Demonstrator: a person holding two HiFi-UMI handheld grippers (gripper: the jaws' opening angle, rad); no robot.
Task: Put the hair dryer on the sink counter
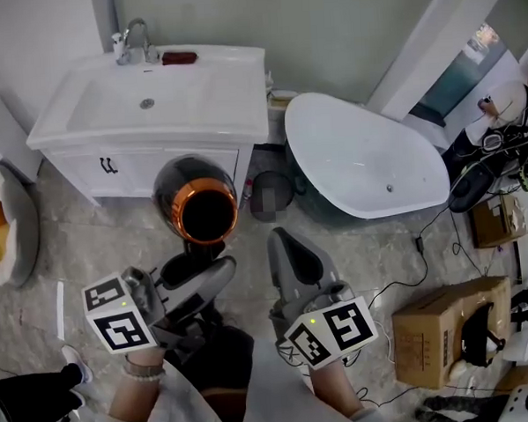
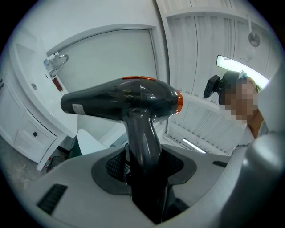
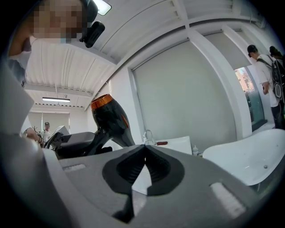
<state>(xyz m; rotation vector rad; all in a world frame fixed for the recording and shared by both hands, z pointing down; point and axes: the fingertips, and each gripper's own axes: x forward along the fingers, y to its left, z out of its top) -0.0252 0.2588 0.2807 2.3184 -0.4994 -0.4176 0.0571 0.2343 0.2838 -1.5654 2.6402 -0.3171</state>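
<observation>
Task partly done. The left tool (image 1: 205,266) grasps the hair dryer (image 1: 195,200) by its handle (image 2: 142,151), above the floor and short of the table (image 1: 245,110). Placement remains. The left gripper view confirms the jaws clamp the handle. The right gripper view shows the right tool (image 3: 143,149) clenched and empty. Only the head view shows the gap to the table.

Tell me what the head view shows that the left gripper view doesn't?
Only the head view shows the right gripper and a cardboard box. Only the left gripper view shows the ceiling light. Both show the hair dryer clamped by its handle in the left gripper, plus the sink and its faucet.
</observation>
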